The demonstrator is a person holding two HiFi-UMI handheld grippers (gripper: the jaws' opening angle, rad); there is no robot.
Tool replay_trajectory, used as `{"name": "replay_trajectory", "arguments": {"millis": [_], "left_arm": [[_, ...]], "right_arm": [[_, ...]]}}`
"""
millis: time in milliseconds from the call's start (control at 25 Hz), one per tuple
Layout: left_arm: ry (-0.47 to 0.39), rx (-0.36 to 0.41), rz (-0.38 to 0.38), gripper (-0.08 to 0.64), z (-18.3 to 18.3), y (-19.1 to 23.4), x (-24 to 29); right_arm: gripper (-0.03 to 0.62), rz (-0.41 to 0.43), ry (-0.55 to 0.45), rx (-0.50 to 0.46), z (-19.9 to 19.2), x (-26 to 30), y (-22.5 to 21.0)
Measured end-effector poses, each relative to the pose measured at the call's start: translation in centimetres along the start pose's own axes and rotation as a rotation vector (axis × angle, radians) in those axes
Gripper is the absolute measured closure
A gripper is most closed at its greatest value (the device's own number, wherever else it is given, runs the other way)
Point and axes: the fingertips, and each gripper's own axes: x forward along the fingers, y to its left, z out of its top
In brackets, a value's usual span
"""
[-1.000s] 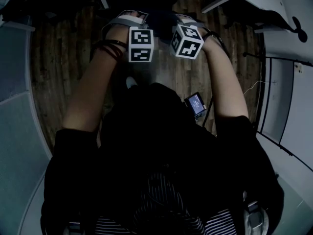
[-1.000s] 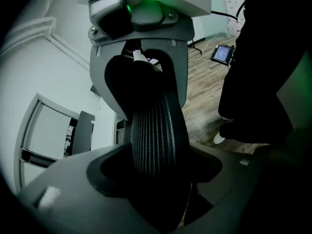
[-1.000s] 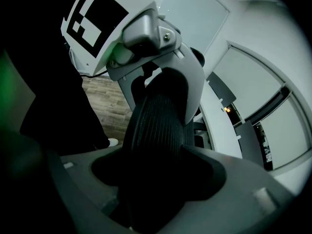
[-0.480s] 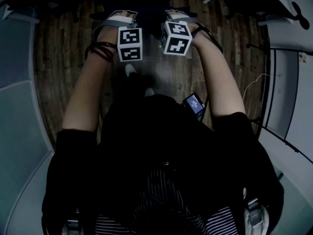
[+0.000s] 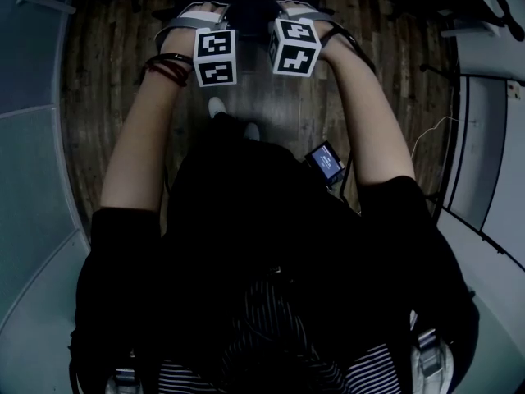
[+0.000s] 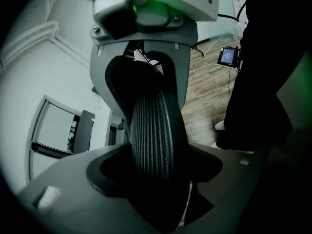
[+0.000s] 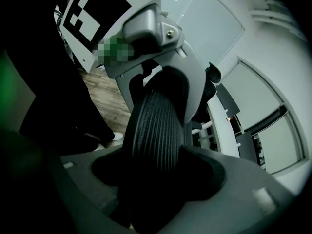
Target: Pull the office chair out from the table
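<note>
While the left gripper (image 5: 199, 21) and right gripper (image 5: 299, 16) clench the mesh back of the chair (image 6: 151, 130) side by side, far and central before the person (image 5: 262, 261), an uneven tug could twist it loose or roll it onto a shoe (image 5: 216, 105)

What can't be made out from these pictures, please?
Chair's seat and wheels: head view, hidden under the person's torso.
Mesh backrest: gripper views show only the stretch gripped by the left gripper and right gripper; rest cut off.
Jaws: head view, hidden behind the marker cubes.
Small screen: head view, display too small to read.
</note>
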Motion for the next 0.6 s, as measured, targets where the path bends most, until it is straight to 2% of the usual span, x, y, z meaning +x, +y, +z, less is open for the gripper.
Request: {"name": "replay_trajectory", "arguments": {"millis": [120,280,440,600], "left_arm": [[0.002,0.042,0.023,0.219,0.5,-2.7,-1.5],[-0.01,0.069,0.012,0.212,0.2,-6.6,-3.9],[-0.014,0.1,0.041,0.21,-0.4,-8.3,-5.6],[-0.022,0.123,0.033,0.206,-1.0,-9.4,-6.8]], "right_arm": [[0.284,0.01,0.0,0.003,1.0,-0.9,2.8],[0.284,0.023,0.008,0.003,3.1,-1.6,6.8],[0.284,0.007,0.026,-0.002,4.9,-2.2,8.4],[0.284,0.006,0.022,0.037,6.3,-2.4,9.3]]}}
